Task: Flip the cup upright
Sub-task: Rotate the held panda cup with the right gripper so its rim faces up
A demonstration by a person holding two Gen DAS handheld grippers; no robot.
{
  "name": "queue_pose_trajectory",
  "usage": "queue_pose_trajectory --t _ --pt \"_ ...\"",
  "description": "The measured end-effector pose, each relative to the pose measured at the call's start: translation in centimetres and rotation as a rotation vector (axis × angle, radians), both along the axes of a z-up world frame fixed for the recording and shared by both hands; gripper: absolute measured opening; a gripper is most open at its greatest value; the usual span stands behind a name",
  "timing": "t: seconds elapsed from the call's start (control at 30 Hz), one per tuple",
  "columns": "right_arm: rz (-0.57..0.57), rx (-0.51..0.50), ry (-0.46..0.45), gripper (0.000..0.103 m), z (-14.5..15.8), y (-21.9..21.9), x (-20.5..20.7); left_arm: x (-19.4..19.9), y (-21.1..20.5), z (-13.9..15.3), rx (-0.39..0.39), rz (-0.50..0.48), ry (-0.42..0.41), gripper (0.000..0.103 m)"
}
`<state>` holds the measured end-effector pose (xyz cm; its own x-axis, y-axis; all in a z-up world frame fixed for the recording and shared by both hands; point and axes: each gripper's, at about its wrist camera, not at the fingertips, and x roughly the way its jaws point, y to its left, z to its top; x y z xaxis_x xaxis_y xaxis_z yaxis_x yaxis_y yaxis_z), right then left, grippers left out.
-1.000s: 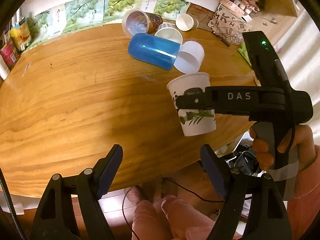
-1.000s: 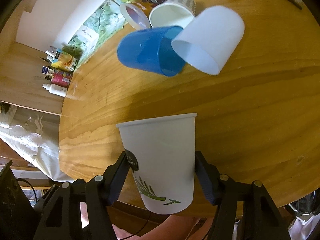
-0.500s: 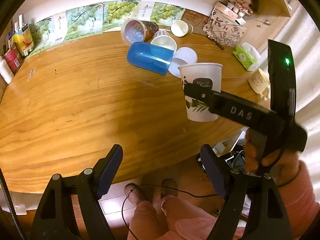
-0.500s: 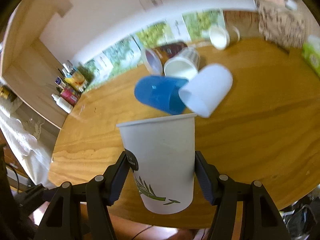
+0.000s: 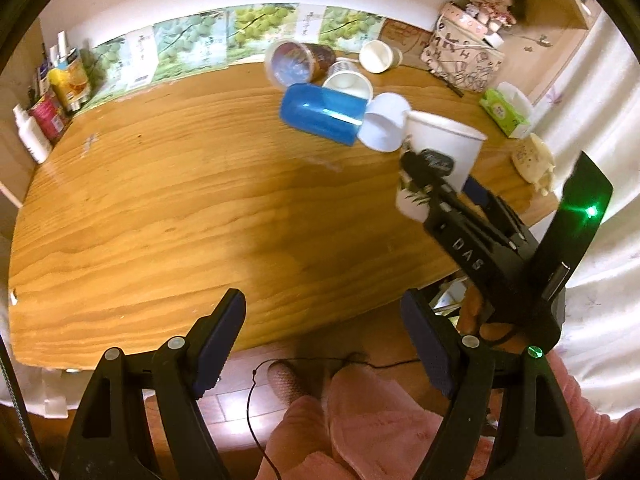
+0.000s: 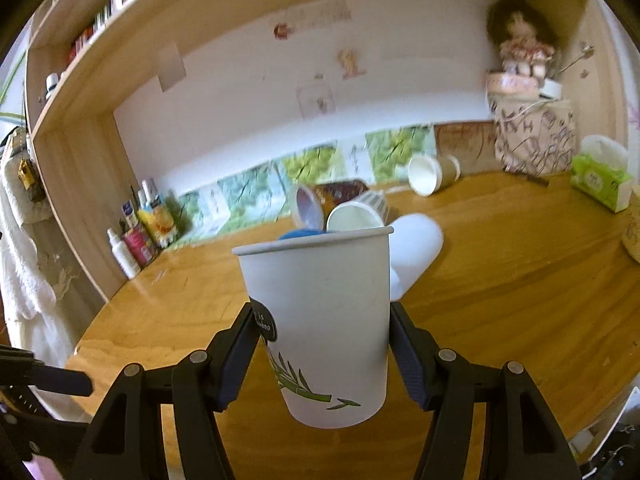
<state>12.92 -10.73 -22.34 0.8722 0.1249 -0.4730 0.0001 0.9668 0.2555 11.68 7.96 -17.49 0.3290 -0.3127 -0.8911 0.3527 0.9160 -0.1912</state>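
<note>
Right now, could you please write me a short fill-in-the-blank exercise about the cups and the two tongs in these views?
1. The right tongs are shut on a white paper cup whose printed decoration is a green ____.
2. The held cup's rim faces ____.
3. The left tongs hold ____.
4. The blue cup on the wooden table lies on its ____.

Missing words: leaf sprig; up; nothing; side
</note>
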Motion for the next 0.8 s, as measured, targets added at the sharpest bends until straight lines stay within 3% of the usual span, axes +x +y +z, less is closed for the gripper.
queue_pose_trajectory --t 0.1,0.43,0.8 --pt "-0.036 0.002 -0.051 0.064 -0.5 -0.5 -0.4 -0.3 0.5 0.0 0.014 0.018 0.005 0.083" --pt "-0.089 0.07 -0.091 0.064 -2.8 -2.1 -0.6 -0.8 -0.1 -0.8 0.088 -0.006 0.041 0.083" --pt "-0.07 -0.004 -0.119 0.065 -3.8 -1.3 -1.1 -1.8 -1.5 -1.4 0.122 -0.086 0.057 0.083"
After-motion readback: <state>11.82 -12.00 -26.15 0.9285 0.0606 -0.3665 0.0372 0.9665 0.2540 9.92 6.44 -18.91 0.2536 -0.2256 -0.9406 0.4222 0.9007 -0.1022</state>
